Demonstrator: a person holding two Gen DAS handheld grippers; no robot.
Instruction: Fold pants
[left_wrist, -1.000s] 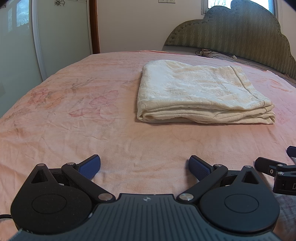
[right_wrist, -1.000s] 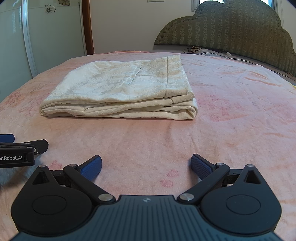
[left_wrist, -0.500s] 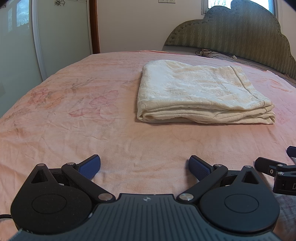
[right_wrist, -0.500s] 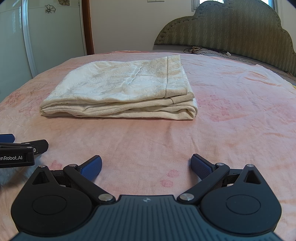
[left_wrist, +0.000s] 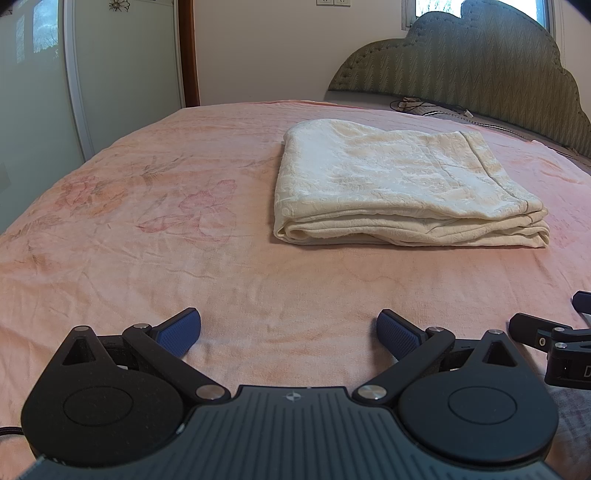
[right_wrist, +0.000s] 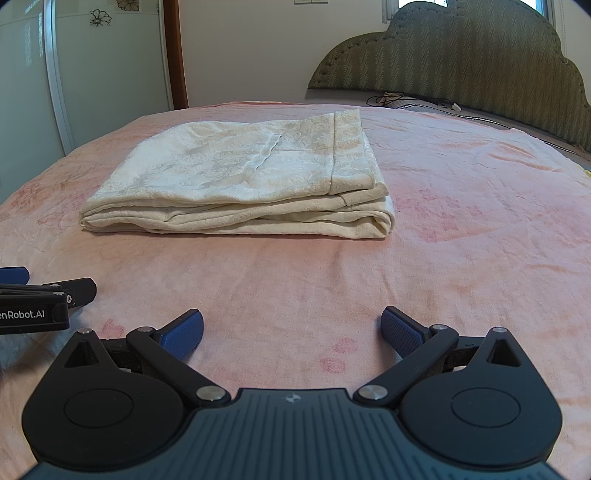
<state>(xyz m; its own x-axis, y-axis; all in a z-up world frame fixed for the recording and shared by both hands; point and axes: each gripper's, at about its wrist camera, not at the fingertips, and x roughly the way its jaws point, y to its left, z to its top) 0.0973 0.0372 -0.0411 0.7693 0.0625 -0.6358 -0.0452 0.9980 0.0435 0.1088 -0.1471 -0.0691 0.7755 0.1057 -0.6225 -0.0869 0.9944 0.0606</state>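
Cream-white pants (left_wrist: 399, 184) lie folded into a flat rectangular stack on the pink bedspread, right of centre in the left wrist view. The same pants (right_wrist: 251, 177) sit left of centre in the right wrist view. My left gripper (left_wrist: 290, 332) rests low near the bed's front, well short of the stack, open with nothing between its blue pads. My right gripper (right_wrist: 291, 332) is likewise open and empty, the same distance back from the pants. Each gripper shows at the edge of the other's view: the right gripper (left_wrist: 554, 339) and the left gripper (right_wrist: 40, 299).
The pink floral bedspread (left_wrist: 147, 229) spreads wide around the stack. A green padded headboard (right_wrist: 461, 59) stands at the far right, with cables (right_wrist: 406, 99) lying before it. Sliding wardrobe doors (left_wrist: 74, 74) and a wooden door frame (right_wrist: 177, 55) are on the left.
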